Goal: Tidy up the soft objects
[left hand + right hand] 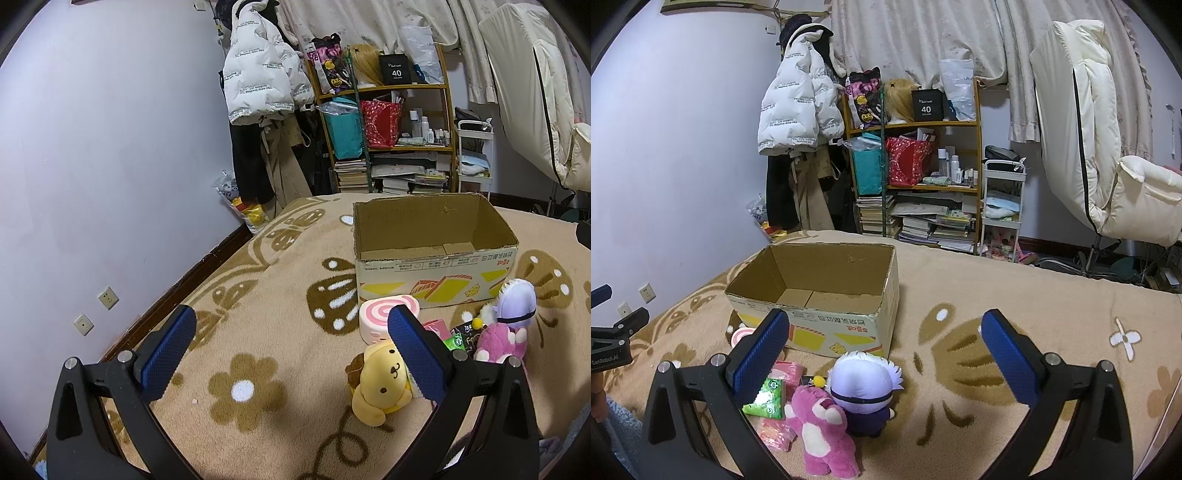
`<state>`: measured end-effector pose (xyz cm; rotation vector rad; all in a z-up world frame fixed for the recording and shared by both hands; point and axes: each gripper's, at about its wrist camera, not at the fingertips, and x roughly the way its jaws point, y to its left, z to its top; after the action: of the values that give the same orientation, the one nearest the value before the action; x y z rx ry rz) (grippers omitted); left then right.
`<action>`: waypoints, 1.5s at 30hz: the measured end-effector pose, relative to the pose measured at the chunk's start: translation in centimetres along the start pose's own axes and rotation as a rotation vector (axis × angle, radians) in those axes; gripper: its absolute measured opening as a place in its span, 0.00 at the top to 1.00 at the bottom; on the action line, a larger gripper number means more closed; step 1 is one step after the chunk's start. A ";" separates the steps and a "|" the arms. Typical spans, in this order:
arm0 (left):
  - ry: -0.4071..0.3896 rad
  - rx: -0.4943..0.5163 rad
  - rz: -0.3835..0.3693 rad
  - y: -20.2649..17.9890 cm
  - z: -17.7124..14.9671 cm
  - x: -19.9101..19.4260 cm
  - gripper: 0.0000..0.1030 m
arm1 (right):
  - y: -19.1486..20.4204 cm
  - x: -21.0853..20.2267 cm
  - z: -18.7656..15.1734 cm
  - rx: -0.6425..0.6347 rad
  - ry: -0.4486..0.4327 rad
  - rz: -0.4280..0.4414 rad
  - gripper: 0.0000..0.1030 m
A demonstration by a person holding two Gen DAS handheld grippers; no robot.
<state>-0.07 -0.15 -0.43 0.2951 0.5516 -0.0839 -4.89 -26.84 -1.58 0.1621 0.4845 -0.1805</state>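
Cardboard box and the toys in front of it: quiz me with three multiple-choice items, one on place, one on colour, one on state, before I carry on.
1. Where does the yellow dog plush lie?
A. inside the cardboard box
B. on the blanket, in front of the box
C. on the shelf

2. What colour is the bear plush?
A. pink
B. green
C. black

3. How is the right gripper?
A. shut on the bear
B. shut on nothing
C. open

Key: 1 B, it rests on the blanket, outside the cardboard box. 2 A, its fur is pink with a pale belly. 3 C, its blue pads stand wide apart, holding nothing.
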 end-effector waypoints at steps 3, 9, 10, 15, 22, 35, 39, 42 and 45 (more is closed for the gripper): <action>0.001 0.000 -0.001 0.0 0.0 0.0 0.01 | 0.0 0.0 0.0 0.001 0.001 0.001 0.00; 0.002 0.000 0.000 0.0 0.1 0.0 0.01 | 0.0 0.0 0.0 0.001 0.001 0.000 0.00; 0.002 0.000 0.000 0.0 0.0 0.0 0.01 | 0.0 0.0 0.0 0.001 0.001 0.001 0.00; 0.002 0.000 -0.001 0.0 0.1 0.0 0.01 | 0.3 0.1 -0.1 0.001 0.001 0.000 0.00; 0.002 0.000 0.000 0.0 0.0 0.0 0.01 | -0.3 -0.1 0.0 0.002 0.001 0.000 0.00; 0.003 0.002 0.000 0.0 0.0 0.1 0.01 | -0.2 0.0 0.0 0.001 0.002 0.000 0.00; 0.003 0.001 -0.001 0.1 0.0 0.0 0.01 | -0.3 0.0 0.0 0.001 0.002 0.000 0.00; 0.004 0.001 0.001 0.1 0.0 0.0 0.01 | -0.4 0.0 0.0 0.001 0.003 0.000 0.00; 0.003 0.002 0.000 0.0 0.0 0.0 0.01 | -0.1 0.1 -0.1 0.001 0.003 0.000 0.00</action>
<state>0.00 -0.12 -0.41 0.2968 0.5544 -0.0837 -4.86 -26.93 -1.68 0.1636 0.4872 -0.1805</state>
